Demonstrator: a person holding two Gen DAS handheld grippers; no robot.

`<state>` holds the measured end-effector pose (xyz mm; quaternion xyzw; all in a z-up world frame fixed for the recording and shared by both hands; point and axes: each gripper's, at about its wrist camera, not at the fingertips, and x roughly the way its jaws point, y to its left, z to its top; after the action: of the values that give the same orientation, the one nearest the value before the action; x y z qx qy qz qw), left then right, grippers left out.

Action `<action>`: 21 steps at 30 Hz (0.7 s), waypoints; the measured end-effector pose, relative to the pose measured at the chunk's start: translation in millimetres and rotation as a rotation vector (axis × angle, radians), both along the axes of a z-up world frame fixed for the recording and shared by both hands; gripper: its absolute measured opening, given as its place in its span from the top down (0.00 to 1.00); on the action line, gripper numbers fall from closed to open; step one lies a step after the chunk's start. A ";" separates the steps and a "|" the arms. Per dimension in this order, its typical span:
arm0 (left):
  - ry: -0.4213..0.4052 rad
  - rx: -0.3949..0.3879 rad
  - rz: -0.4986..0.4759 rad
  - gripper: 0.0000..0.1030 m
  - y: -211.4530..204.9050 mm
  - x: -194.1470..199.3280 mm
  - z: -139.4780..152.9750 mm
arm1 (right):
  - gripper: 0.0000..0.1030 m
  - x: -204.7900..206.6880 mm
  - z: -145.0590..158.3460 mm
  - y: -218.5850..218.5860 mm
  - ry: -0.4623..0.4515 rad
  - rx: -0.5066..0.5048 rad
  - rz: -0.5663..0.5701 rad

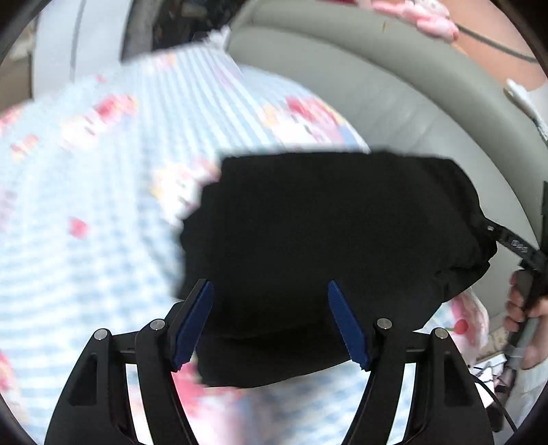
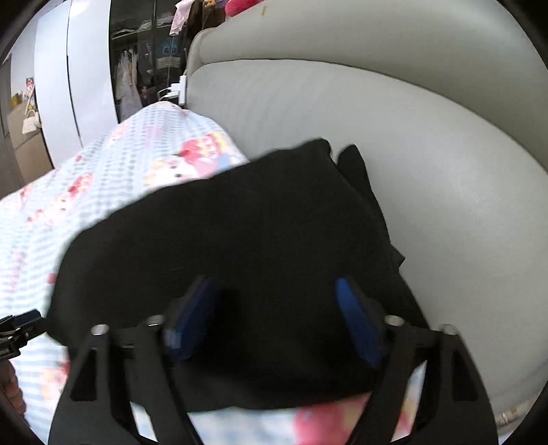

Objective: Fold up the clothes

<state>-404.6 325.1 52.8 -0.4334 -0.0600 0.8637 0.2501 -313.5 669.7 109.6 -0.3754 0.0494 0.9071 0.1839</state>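
A folded black garment [image 1: 325,232] lies on a bed sheet of blue and white checks with pink prints [image 1: 85,205], close to a grey padded headboard [image 1: 394,96]. My left gripper [image 1: 270,291] hovers over its near edge, jaws wide apart, blue pads [image 1: 191,325] clear of the cloth. In the right wrist view the same black garment [image 2: 239,246] fills the middle, and my right gripper [image 2: 274,291] stands open above it with nothing between its pads [image 2: 359,321]. The other gripper [image 1: 527,260] and a hand on its handle show at the right edge of the left wrist view.
The grey headboard [image 2: 376,119] curves along the far and right side. A white wardrobe panel [image 2: 82,85] and an open closet with hanging clothes [image 2: 137,78] stand beyond the bed's far corner. A pink plush [image 1: 428,20] sits on top of the headboard.
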 end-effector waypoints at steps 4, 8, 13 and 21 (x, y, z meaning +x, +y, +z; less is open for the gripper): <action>0.079 -0.011 0.113 0.28 -76.6 12.3 46.2 | 0.07 16.0 46.9 -56.8 0.069 -0.018 0.084; 0.135 -0.076 0.221 0.25 -145.6 21.9 81.9 | 0.05 -8.8 68.2 -141.3 0.124 -0.013 0.171; 0.162 -0.106 0.351 0.19 -226.2 58.0 105.6 | 0.02 -1.3 75.0 -223.2 0.139 -0.073 0.260; 0.196 -0.244 0.498 0.16 -315.1 142.5 115.2 | 0.01 66.9 66.4 -354.5 0.116 -0.068 0.375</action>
<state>-262.1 10.0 168.1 -0.3466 -0.0355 0.9371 -0.0190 -246.7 315.2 175.9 -0.3311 0.0198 0.9434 -0.0045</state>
